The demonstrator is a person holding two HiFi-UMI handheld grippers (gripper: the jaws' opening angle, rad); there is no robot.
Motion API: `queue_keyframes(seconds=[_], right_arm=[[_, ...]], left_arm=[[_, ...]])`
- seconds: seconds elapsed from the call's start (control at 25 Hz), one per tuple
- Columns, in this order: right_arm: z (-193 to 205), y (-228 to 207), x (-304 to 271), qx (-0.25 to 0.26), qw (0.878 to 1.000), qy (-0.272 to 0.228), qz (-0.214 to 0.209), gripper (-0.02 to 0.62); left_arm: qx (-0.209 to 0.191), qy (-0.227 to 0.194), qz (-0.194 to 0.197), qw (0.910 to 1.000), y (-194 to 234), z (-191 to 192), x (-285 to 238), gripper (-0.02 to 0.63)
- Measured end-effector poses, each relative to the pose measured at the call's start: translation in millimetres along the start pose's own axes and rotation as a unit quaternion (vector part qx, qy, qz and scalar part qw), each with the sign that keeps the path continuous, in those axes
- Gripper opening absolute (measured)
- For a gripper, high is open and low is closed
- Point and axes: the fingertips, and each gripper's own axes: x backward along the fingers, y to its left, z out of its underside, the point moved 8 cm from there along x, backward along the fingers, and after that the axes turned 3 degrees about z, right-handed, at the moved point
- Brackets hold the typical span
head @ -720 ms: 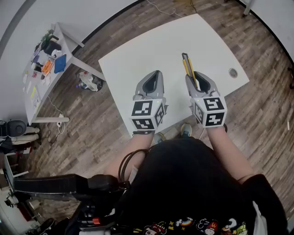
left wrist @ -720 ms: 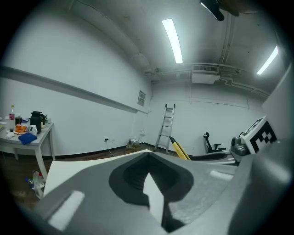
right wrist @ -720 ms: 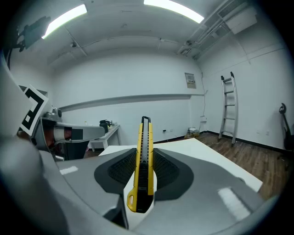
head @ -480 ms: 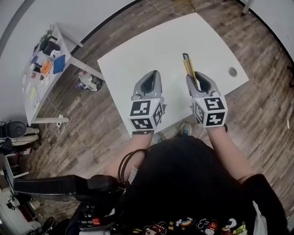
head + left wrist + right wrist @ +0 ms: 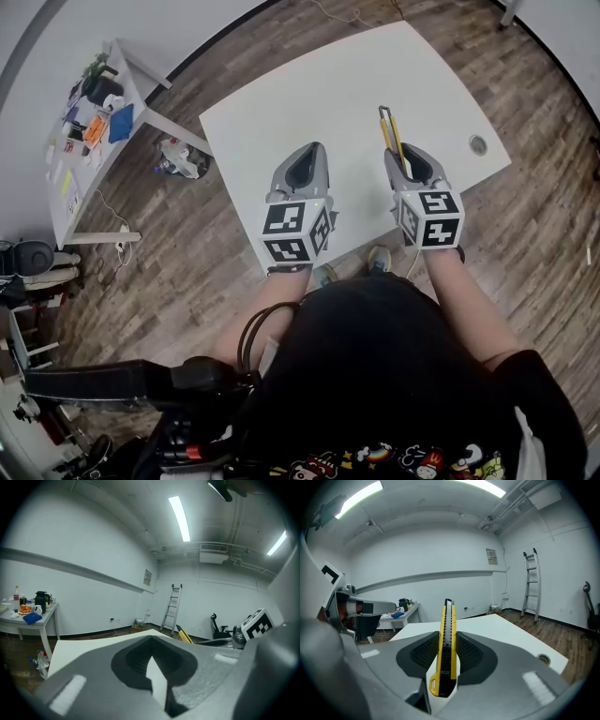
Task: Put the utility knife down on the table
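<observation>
Slightly toward 1 o'clock is all the right tool (image 5: 410, 156) has drifted, carrying the utility knife (image 5: 390, 131) with it; the left tool (image 5: 312, 150) sits about where it was. On the left, that tool hovers over the near edge of the white worktop (image 5: 319, 89), its jaws drawn narrow with the tips nearly meeting and nothing between them. At its 3 o'clock, well apart, the right tool is clamped on the rear end of the yellow-and-black knife. The knife stands on edge between the ribbed pads, and its long body sticks out past the jaw tips toward 12 o'clock, over the worktop. Whether it touches the surface cannot be told.
</observation>
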Motion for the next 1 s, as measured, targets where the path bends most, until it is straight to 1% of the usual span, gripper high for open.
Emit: queue_keyframes(seconds=[0.2,0.44,0.64,1.0], right_arm=[[12,-5,-21,0.011,1.000,0.022,-0.006,0.138],[34,-12,-57,0.017,0.998,0.065,-0.006,0.138],[58,-20,-84,0.021,0.994,0.105,-0.003,0.138],[86,-19,-109,0.051,0.986,0.160,-0.014,0.138]], left_arm=[[-0.001,0.007,-0.008,0.9999,-1,2,1,0.000],[0.000,0.018,-0.023,0.9996,4,7,2,0.000],[0.006,0.023,-0.038,0.9990,11,10,2,0.000],[0.017,0.029,-0.058,0.9978,22,14,0,0.000]])
